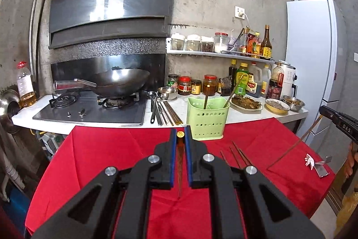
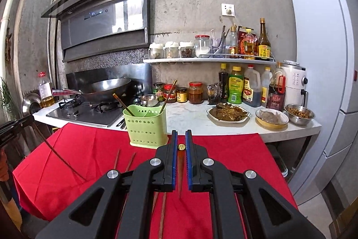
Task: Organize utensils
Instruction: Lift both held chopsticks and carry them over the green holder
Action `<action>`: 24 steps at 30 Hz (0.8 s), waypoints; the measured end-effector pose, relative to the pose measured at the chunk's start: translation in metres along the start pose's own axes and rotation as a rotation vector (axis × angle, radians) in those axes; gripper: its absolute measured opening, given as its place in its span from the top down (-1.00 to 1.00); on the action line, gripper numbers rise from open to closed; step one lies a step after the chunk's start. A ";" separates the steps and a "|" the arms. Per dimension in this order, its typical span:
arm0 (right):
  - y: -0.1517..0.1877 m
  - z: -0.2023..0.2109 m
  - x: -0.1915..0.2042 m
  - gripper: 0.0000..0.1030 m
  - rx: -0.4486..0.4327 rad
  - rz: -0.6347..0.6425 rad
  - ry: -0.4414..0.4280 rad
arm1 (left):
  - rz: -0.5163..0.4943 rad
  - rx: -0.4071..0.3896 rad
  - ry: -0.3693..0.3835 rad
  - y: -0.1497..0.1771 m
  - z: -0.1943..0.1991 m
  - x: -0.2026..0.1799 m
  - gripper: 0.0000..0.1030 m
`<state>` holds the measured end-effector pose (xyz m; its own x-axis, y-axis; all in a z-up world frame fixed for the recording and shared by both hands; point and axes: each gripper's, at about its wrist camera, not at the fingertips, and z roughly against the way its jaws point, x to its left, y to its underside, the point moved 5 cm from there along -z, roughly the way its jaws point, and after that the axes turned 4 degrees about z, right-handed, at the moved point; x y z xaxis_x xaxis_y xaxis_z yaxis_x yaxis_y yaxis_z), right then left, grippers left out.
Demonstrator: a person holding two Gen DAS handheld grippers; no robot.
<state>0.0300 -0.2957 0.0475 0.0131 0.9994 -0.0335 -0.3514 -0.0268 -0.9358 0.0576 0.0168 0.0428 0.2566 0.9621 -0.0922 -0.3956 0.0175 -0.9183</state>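
Holding one brown chopstick apiece, we log the left tongs point(image 1: 180, 134) clenched on a chopstick point(image 1: 179, 162) whose gold-capped end sits between the blue pads and whose thin tip hangs below them over the red cloth point(image 1: 100, 149); the right tongs point(image 2: 181, 138) are clenched likewise on a second chopstick point(image 2: 180, 169). Just ahead of both tongs, slightly right of the left pair and slightly left of the right pair, stands the green utensil holder point(image 1: 207, 119) at the far edge of the cloth, with two utensil handles upright inside. Loose chopsticks point(image 1: 237, 155) lie on the cloth between the two tongs, to the right of the left pair. Beyond the holder, further chopsticks and a ladle point(image 1: 163, 112) lie on the white worktop point(image 1: 246, 114), ahead of the left tongs. Far ahead and left of the tongs a wok point(image 1: 120, 82) sits on the gas hob. Ahead and right, dishes of food and jars line the worktop.
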 end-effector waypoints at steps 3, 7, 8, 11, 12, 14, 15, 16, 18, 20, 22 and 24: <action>-0.004 -0.009 0.002 0.86 -0.002 0.015 0.011 | -0.005 0.002 -0.008 -0.005 -0.007 0.001 0.86; -0.001 -0.022 0.004 0.85 0.021 0.026 0.011 | -0.023 -0.010 -0.025 -0.006 -0.013 -0.001 0.86; 0.002 -0.025 0.004 0.85 0.023 0.027 0.018 | -0.027 -0.014 -0.035 -0.005 -0.014 -0.001 0.86; 0.012 -0.028 0.005 0.85 0.034 0.024 0.022 | -0.025 -0.006 -0.049 0.001 -0.016 0.000 0.86; 0.016 -0.031 0.006 0.85 0.046 0.023 0.017 | -0.021 0.001 -0.052 0.003 -0.017 0.002 0.85; 0.023 -0.035 0.010 0.86 0.069 0.027 0.008 | -0.015 0.028 -0.057 0.008 -0.021 0.005 0.85; 0.027 -0.037 0.011 0.86 0.081 0.029 0.005 | -0.010 0.047 -0.054 0.012 -0.024 0.006 0.85; 0.032 -0.039 0.013 0.86 0.094 0.032 0.000 | -0.007 0.062 -0.054 0.016 -0.027 0.007 0.85; 0.038 -0.039 0.017 0.86 0.102 0.042 0.004 | -0.009 0.070 -0.065 0.022 -0.030 0.009 0.85; 0.039 -0.037 0.019 0.87 0.105 0.048 0.002 | 0.006 0.067 -0.054 0.024 -0.028 0.009 0.86; 0.038 -0.038 0.020 0.87 0.110 0.051 0.001 | 0.004 0.060 -0.051 0.024 -0.027 0.006 0.87; 0.035 -0.038 0.022 0.87 0.104 0.053 -0.003 | -0.005 0.040 -0.045 0.021 -0.029 0.001 0.87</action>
<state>0.0534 -0.2755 0.0012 -0.0104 0.9967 -0.0808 -0.4473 -0.0769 -0.8911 0.0748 0.0107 0.0121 0.2191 0.9732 -0.0699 -0.4297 0.0320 -0.9024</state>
